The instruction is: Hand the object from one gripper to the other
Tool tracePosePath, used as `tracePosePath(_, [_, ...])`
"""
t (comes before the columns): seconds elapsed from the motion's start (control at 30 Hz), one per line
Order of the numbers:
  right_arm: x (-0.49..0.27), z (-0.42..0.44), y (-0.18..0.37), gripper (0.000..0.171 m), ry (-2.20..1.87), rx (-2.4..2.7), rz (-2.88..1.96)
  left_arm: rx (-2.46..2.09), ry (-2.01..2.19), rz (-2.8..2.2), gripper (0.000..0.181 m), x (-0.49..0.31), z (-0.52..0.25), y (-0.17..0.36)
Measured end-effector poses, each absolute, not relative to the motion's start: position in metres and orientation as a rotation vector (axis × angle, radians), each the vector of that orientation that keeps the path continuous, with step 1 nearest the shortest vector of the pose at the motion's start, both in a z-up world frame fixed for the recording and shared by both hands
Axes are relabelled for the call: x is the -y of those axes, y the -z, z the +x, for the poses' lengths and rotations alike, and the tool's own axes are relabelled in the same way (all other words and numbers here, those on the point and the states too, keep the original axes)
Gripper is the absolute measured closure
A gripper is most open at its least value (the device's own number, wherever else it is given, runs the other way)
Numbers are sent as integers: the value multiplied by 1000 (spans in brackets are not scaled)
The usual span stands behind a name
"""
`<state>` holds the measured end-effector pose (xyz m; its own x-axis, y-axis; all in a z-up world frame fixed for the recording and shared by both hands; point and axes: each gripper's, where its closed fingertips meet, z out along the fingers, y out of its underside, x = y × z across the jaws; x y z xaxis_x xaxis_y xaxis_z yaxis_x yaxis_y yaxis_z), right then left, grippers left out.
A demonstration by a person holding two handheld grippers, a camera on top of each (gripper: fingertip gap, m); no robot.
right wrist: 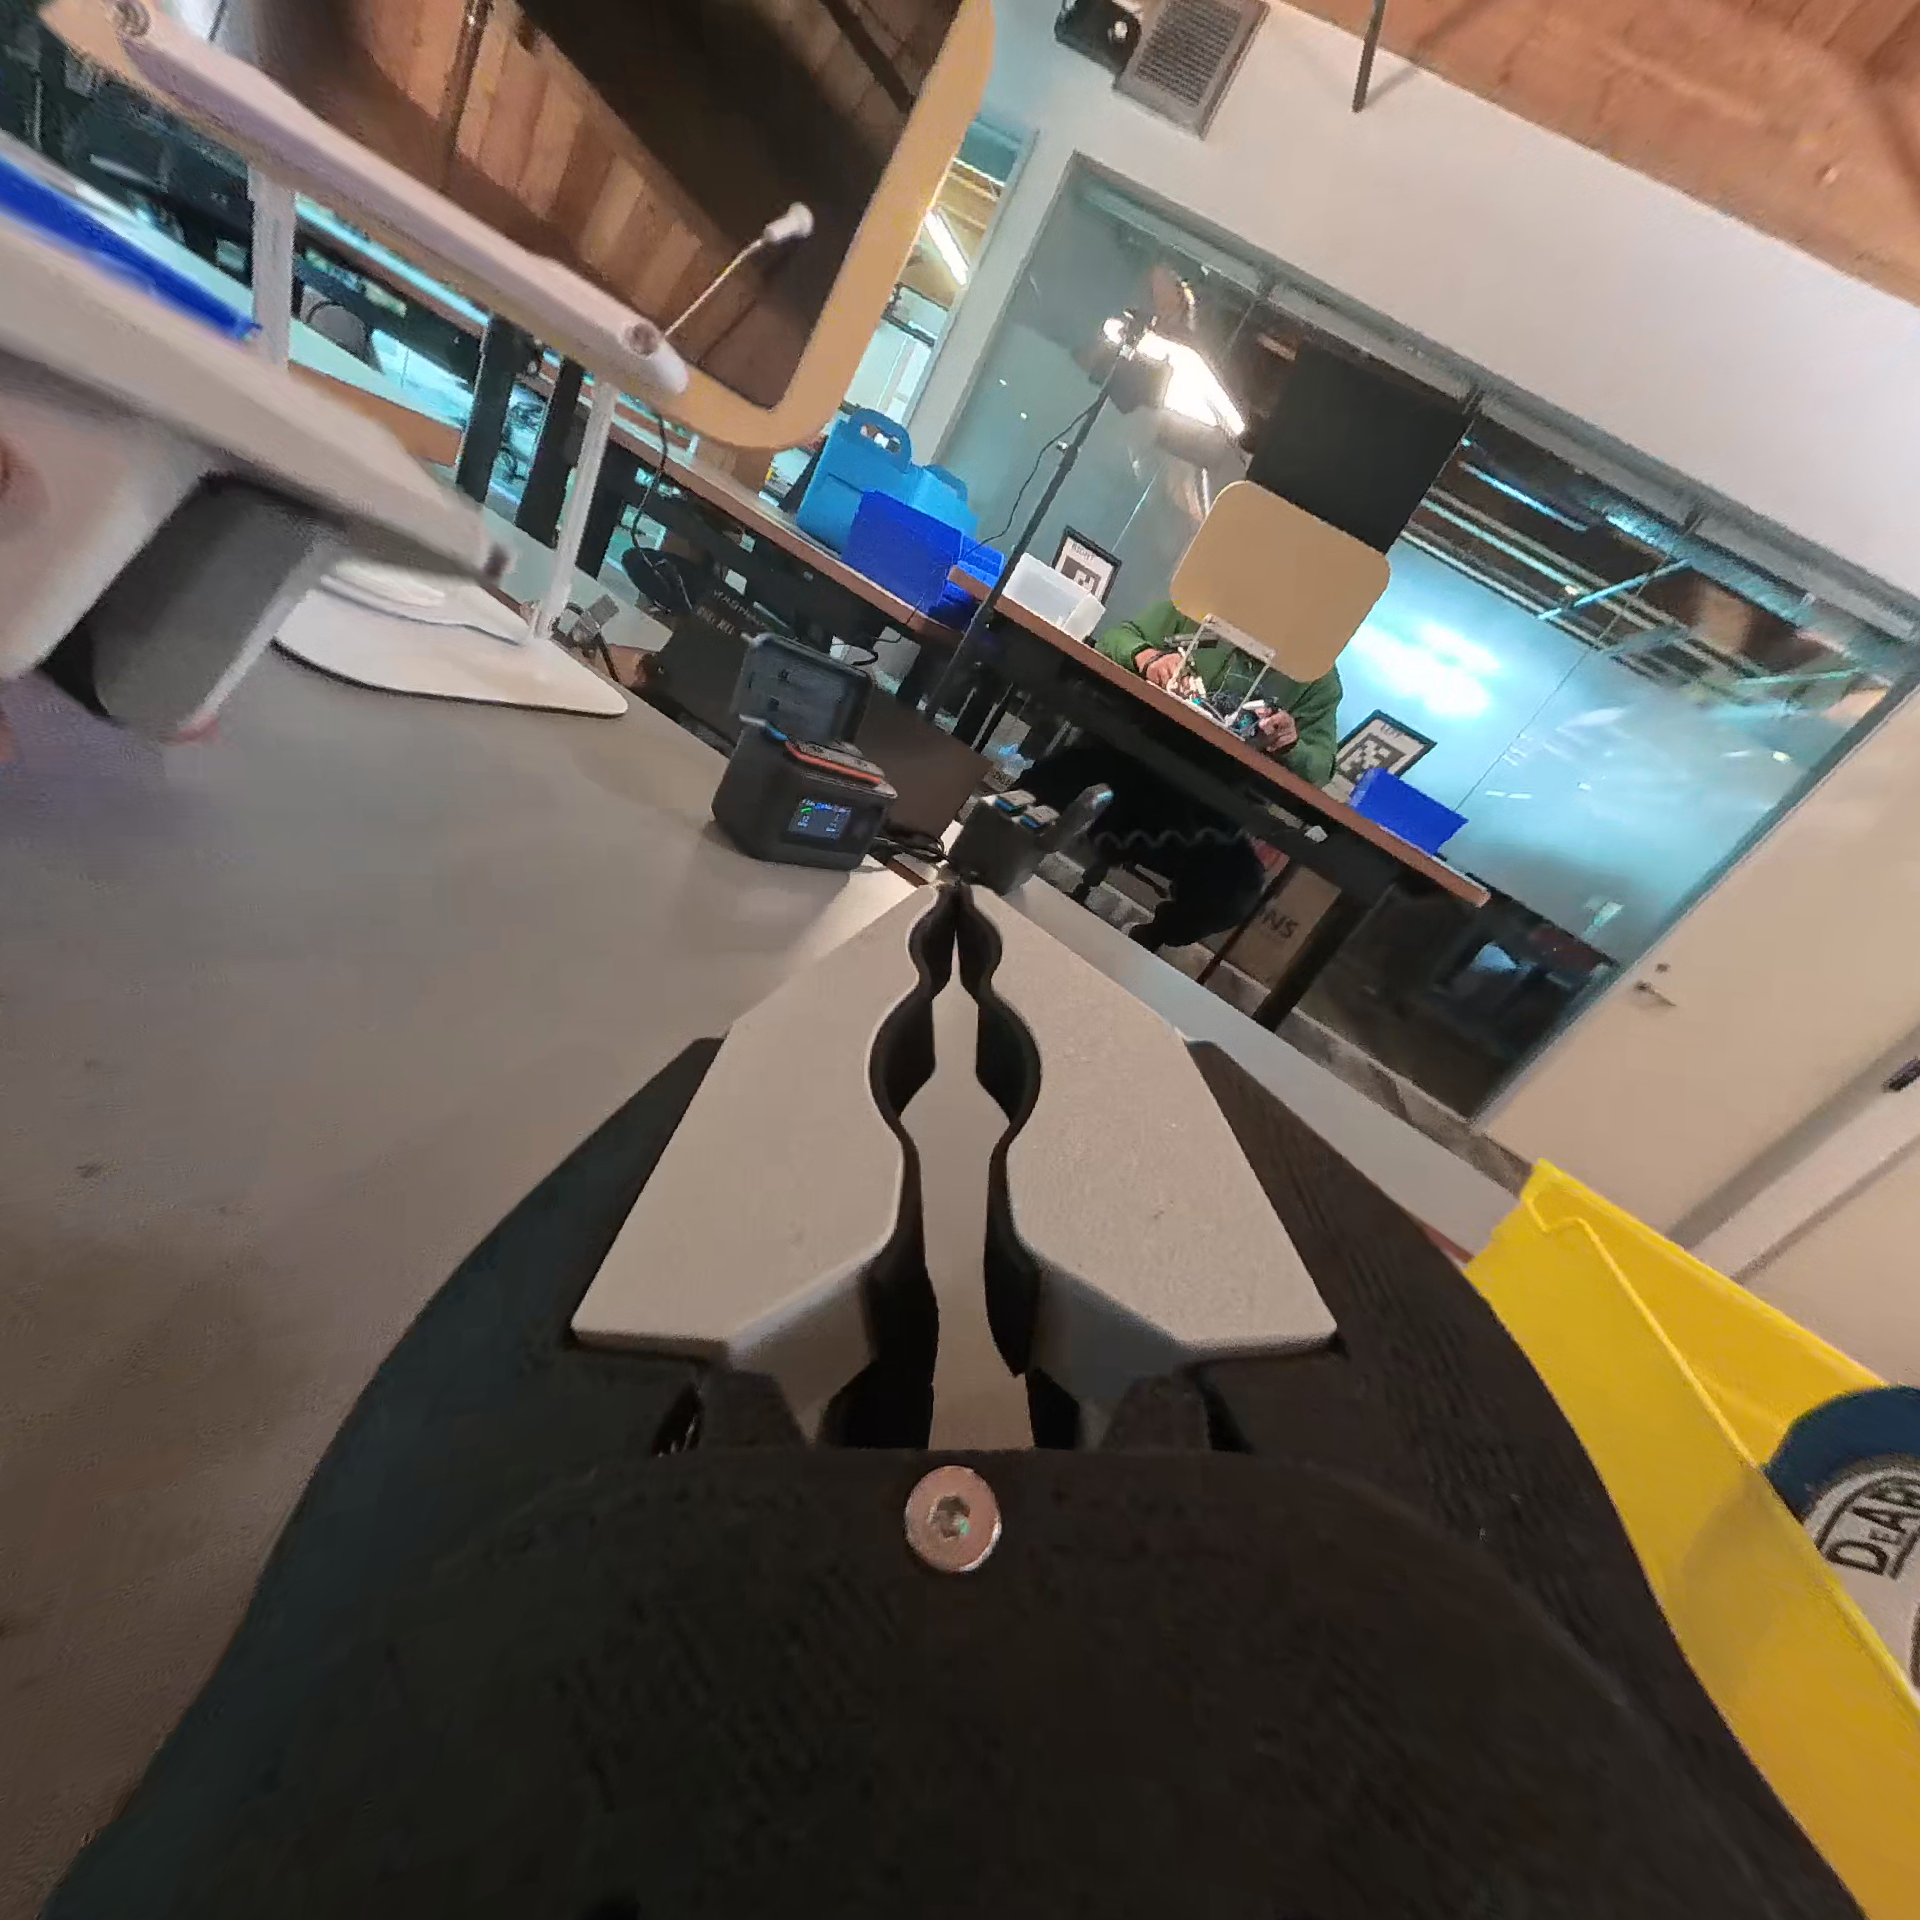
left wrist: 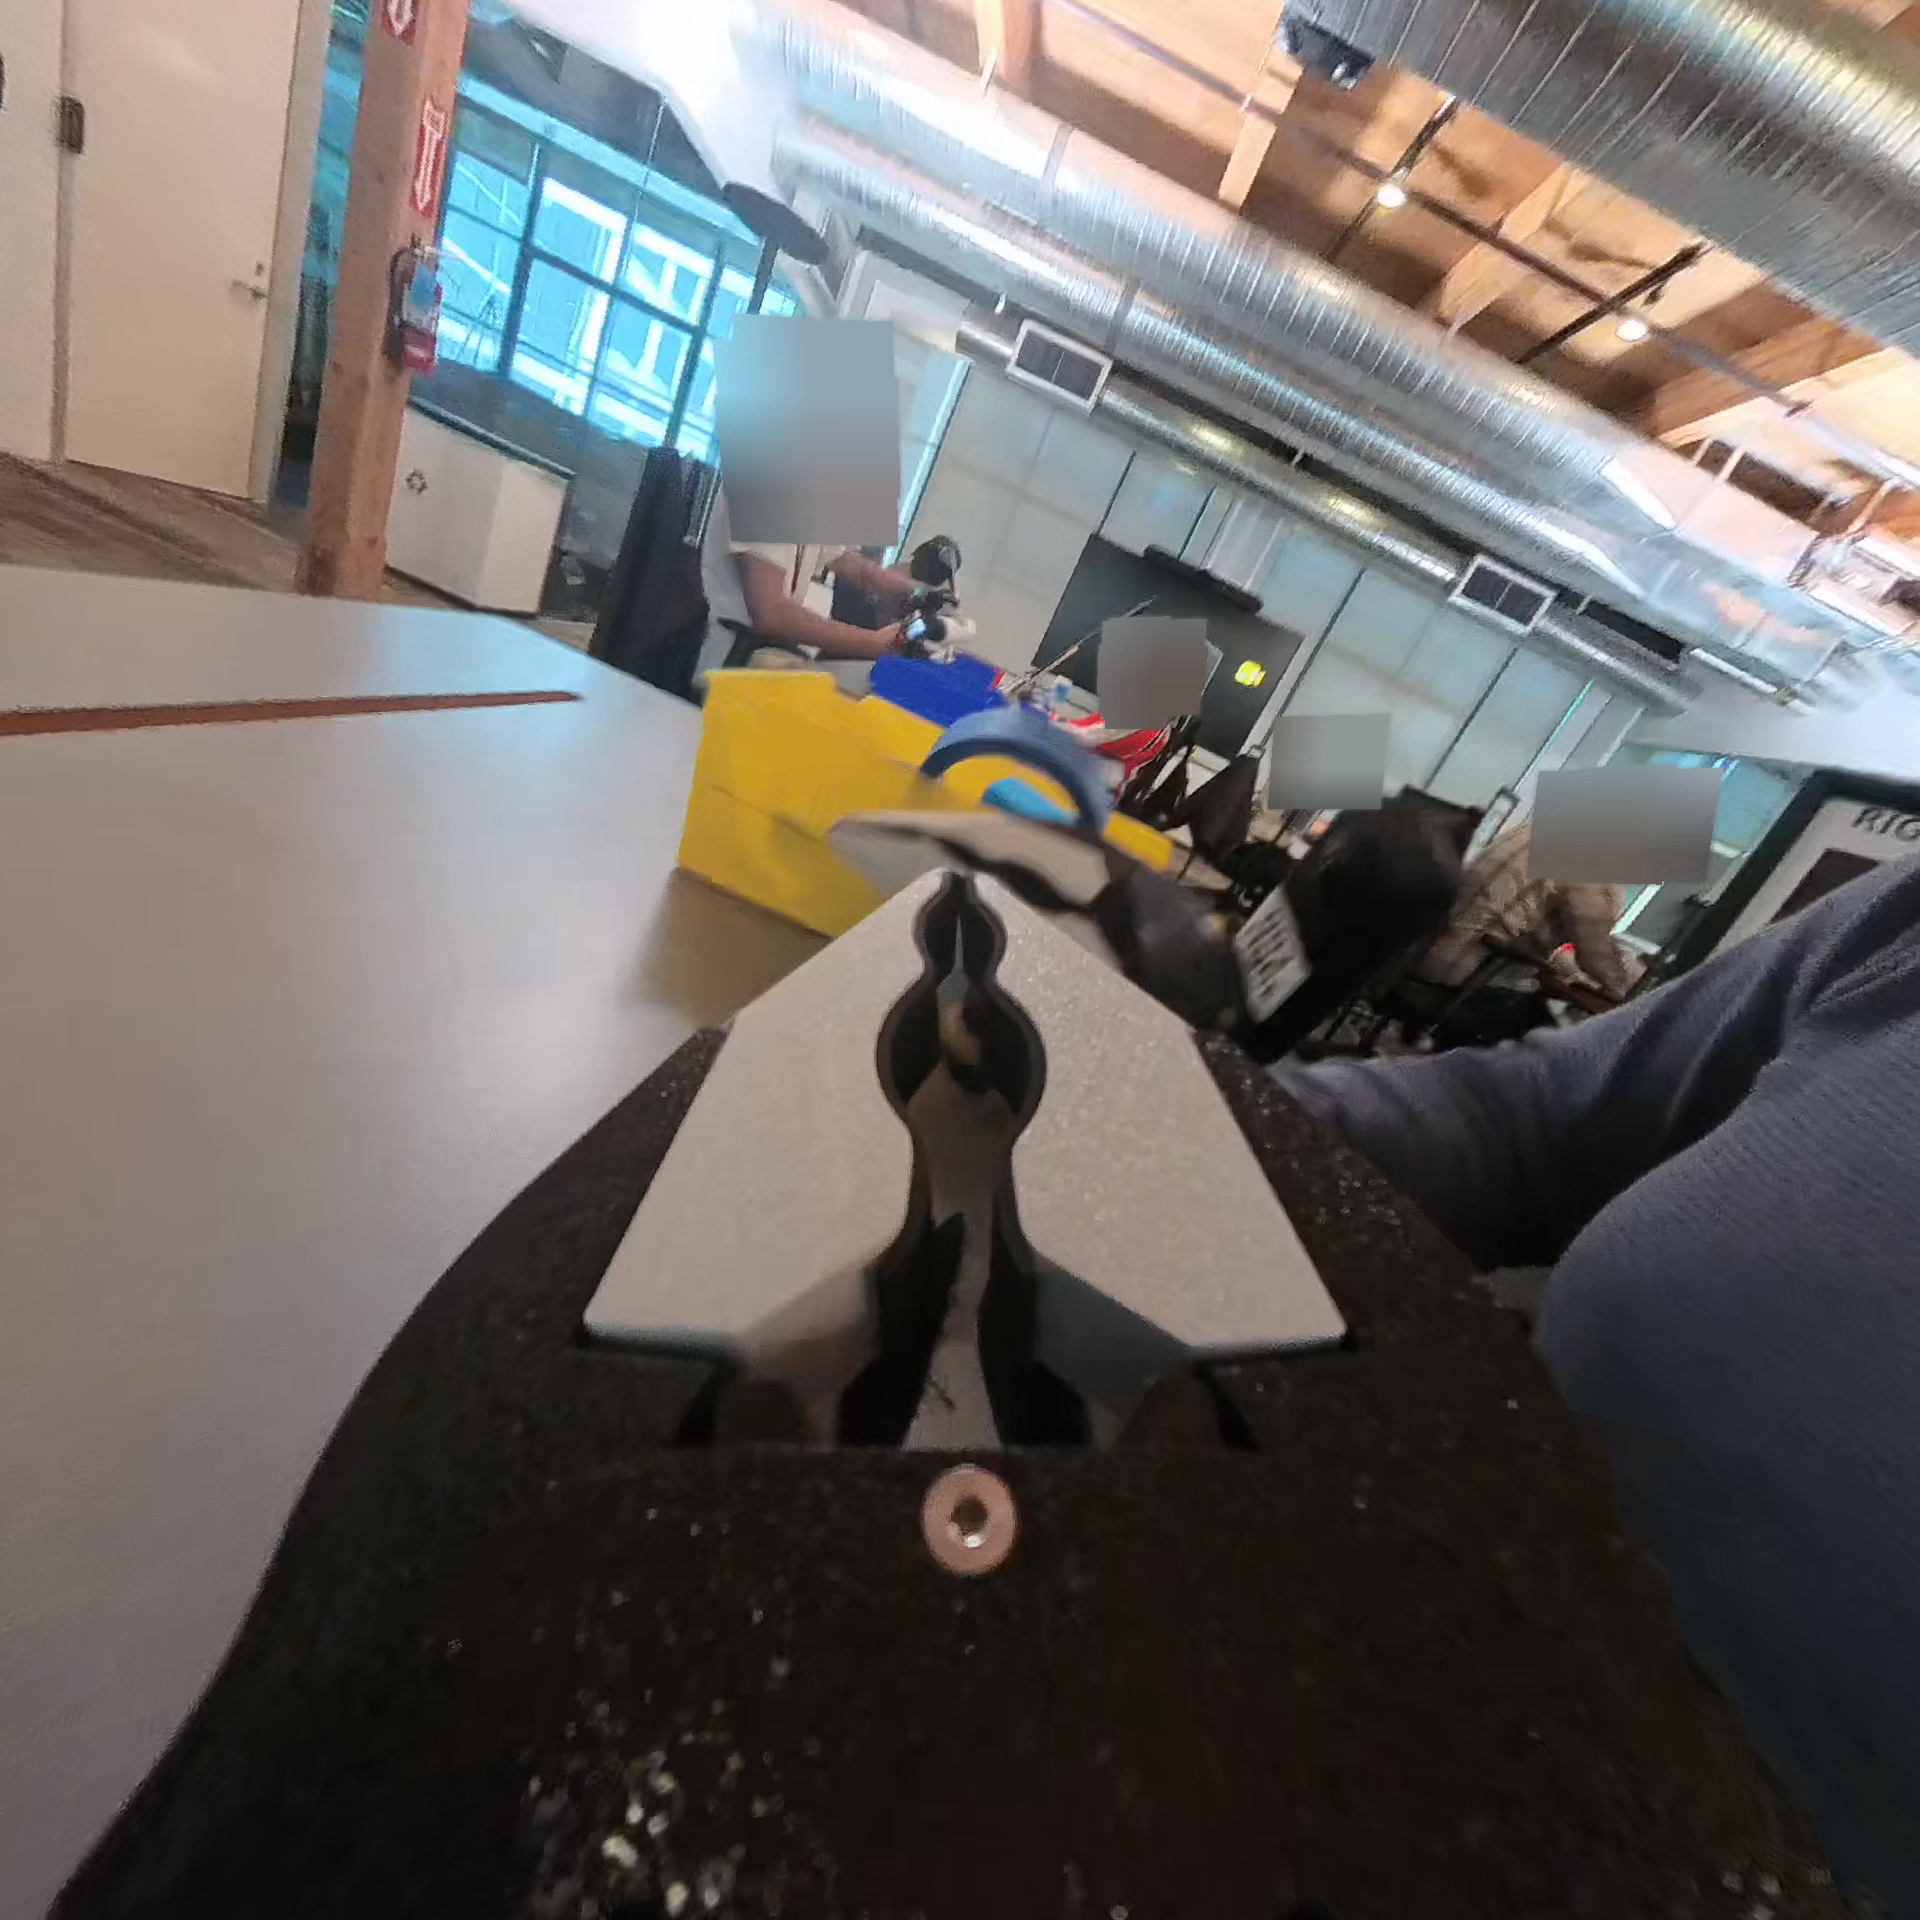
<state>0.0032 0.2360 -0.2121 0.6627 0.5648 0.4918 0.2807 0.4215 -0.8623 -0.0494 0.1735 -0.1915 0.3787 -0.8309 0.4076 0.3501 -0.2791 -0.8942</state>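
Which thing is to be handed over cannot be told: neither gripper plainly holds anything. The left gripper [left wrist: 954, 883] has its grey fingertips meeting; something small and pale shows in the gap behind them, and it is unclear whether it is clamped there or lies beyond. The right gripper [right wrist: 951, 899] is closed too, tips together, with only bare table [right wrist: 364, 987] showing through its gap. In the left wrist view the right gripper crosses just past the left one's tips, very near or touching.

Just behind them stands a yellow bin [left wrist: 790, 769] with a blue tape roll [left wrist: 1013, 743] in it; the roll's core bears printed lettering. A black charger [right wrist: 800, 800] with a small lit screen sits farther out on the table, and a white stand base [right wrist: 447, 655] lies to its left. The table edge runs close along the right gripper's right side; the left side is broad open surface. A blue sleeve [left wrist: 1714, 1143] fills the left view's right edge.
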Motion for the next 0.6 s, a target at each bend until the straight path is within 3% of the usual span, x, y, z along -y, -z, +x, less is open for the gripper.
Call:
tracePosePath(0.13, [-236, 1, 214, 171, -226, 887, -1158, -557, 1006, -1411, 181, -141, -46, 126])
tracePosePath(0.23, [-234, 0, 213, 171, -241, 885, -1150, -523, 672, -1496, 181, -110, -100, 99])
tracePosePath(0.43, [-238, 1, 214, 171, -276, 869, -1175, 137, -11, -2029, 181, -48, -319, 169])
tracePosePath(0.6, [-237, -1, 214, 171, -277, 879, -1165, 504, -250, -2335, 152, 13, -409, 246])
